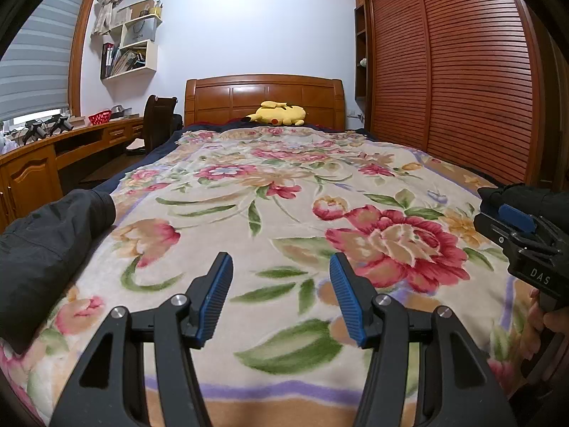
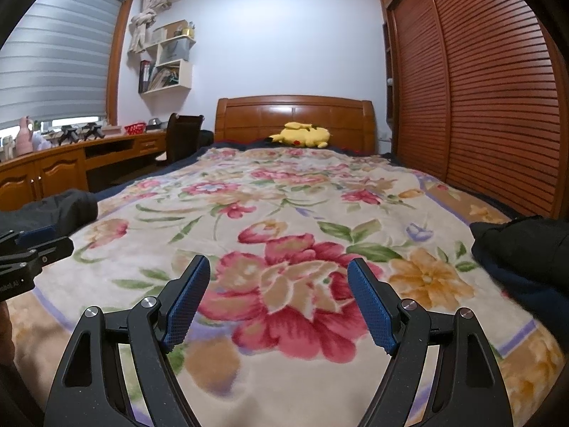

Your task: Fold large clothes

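Spreading wide across the bedroom, plush floral blanket (image 1: pixel 270 192) lying clear down the middle, dark garment (image 1: pixel 46 249) bunching soft and matte off its left edge, nearest the left gripper (image 1: pixel 281 295). Hovering low over the blanket, left gripper and right gripper (image 2: pixel 279 309) both spread, pinching nothing. Another dark heap (image 2: pixel 526 259) slumping at the blanket's right edge.

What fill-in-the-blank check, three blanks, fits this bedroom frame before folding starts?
1. The plush toy by the headboard is ____ in colour.
2. The blanket on the bed has a ____ pattern.
3. Both the left gripper and the right gripper hold ____ between their pads.

Missing words: yellow; floral; nothing
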Available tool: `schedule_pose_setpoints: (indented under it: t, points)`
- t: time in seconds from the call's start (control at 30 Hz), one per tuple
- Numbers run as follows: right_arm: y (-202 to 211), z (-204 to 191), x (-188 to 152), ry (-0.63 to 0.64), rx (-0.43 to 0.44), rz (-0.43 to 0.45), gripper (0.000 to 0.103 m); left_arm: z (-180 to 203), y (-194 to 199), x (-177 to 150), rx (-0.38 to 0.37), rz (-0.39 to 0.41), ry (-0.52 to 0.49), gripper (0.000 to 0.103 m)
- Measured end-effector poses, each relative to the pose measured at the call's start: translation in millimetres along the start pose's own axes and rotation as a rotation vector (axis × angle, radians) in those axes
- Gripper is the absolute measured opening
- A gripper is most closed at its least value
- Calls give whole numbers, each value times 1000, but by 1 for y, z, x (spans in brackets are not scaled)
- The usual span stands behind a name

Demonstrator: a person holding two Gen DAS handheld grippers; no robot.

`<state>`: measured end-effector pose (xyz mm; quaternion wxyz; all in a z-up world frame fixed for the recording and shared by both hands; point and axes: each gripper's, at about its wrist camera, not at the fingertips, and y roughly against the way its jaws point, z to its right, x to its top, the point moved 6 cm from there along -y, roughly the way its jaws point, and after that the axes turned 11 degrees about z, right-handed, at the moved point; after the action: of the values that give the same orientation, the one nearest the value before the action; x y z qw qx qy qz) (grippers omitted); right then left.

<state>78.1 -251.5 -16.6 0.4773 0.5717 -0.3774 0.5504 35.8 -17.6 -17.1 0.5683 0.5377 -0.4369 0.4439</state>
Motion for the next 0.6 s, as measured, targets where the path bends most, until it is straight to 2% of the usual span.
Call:
schedule_pose_setpoints:
  t: [0.6]
  points:
    - [0,0,0,0,-1,0,81,-1,0,-2,1,-2,-3,56]
